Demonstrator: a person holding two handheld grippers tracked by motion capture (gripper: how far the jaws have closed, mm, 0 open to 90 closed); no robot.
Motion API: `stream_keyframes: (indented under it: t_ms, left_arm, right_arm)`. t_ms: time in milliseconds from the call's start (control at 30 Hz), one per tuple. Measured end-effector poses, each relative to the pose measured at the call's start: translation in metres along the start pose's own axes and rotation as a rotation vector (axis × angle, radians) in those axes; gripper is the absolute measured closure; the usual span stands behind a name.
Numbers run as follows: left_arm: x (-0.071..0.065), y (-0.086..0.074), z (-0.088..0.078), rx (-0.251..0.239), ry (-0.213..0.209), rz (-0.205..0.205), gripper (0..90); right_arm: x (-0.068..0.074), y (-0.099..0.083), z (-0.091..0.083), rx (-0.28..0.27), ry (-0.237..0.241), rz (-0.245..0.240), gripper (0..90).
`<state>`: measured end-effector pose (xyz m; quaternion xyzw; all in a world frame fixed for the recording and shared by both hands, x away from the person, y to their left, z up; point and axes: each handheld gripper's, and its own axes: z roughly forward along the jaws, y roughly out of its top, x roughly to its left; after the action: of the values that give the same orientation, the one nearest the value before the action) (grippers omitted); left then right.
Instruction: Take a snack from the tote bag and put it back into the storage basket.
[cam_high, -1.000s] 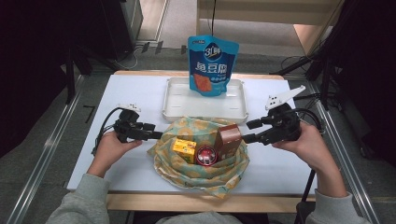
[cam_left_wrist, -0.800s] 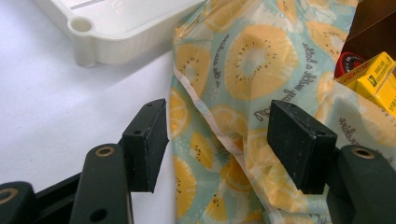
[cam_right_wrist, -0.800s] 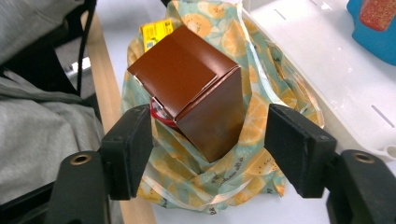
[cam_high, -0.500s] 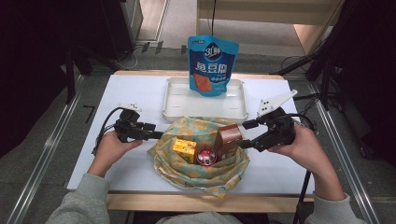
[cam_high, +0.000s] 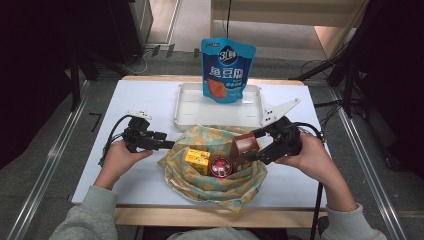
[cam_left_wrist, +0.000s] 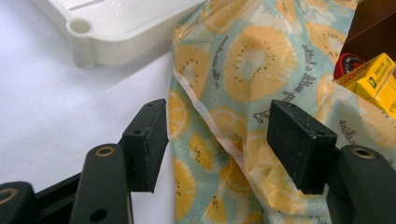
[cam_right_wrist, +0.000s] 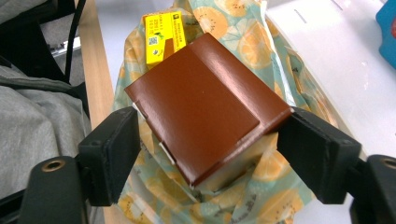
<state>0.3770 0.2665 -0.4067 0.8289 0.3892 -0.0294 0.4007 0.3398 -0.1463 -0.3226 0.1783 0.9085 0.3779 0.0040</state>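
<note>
The brown box (cam_high: 246, 145) is being seen just right of the middle of the high view, standing in the patterned cloth bag (cam_high: 215, 172) that is lying open on the white table (cam_high: 150, 100). In the right gripper view the brown box (cam_right_wrist: 205, 105) is sitting at the centre of the frame, tilted, directly between the two black jaws. The right tongs (cam_high: 254, 146) are being held spread wide around it; the jaws have just been opening, the right one is lying at the box's corner and the left one is standing just beside its edge, so the box is being bracketed rather than squeezed.

A yellow carton (cam_high: 197, 160) is lying in the bag just left of the box, and a round red-topped tin (cam_high: 220, 166) is resting between them, toward the lower edge. The yellow carton (cam_right_wrist: 163, 30) is also being shown at the top of the right gripper view, behind the box.

The left tongs (cam_high: 169, 145) are being held at the bag's left rim, left of centre in the high view. In the left gripper view the left tongs (cam_left_wrist: 224, 140) are standing open, with the fruit-printed fabric (cam_left_wrist: 243, 84) spread between and beyond the jaws and nothing being pinched.

Above the bag, toward the upper middle of the high view, a white tray (cam_high: 187, 107) is lying on the table, and a blue snack pouch (cam_high: 227, 70) is standing upright in it.
</note>
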Motion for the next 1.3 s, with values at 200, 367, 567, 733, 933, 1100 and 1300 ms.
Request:
stream_keyframes:
  t_ms: [200, 367, 567, 733, 933, 1100, 1300]
  left_arm:
    - [0.0, 0.0, 0.0, 0.002, 0.0, 0.001, 38.6]
    - [0.0, 0.0, 0.0, 0.001, -0.001, 0.0, 38.6]
    - [0.0, 0.0, 0.0, 0.002, -0.001, 0.001, 38.6]
    - [0.0, 0.0, 0.0, 0.001, 0.0, 0.001, 38.6]
    - [0.0, 0.0, 0.001, 0.004, 0.0, -0.001, 38.6]
    - [0.0, 0.0, 0.0, 0.002, 0.0, 0.001, 38.6]
    - [0.0, 0.0, 0.0, 0.002, 0.0, 0.002, 38.6]
  right_arm:
    - [-0.001, 0.004, 0.01, 0.008, 0.003, -0.002, 18.3]
    - [-0.002, 0.008, 0.019, 0.014, 0.006, -0.012, 18.0]
    - [-0.004, 0.01, 0.025, 0.006, 0.016, -0.006, 18.6]
    - [-0.005, 0.009, 0.026, -0.004, 0.013, -0.001, 19.5]
    - [-0.002, 0.007, 0.021, 0.02, 0.005, 0.011, 20.3]
    - [0.001, 0.006, 0.017, 0.043, -0.011, 0.024, 20.8]
    - [-0.001, 0.004, 0.014, 0.035, -0.023, 0.065, 21.7]
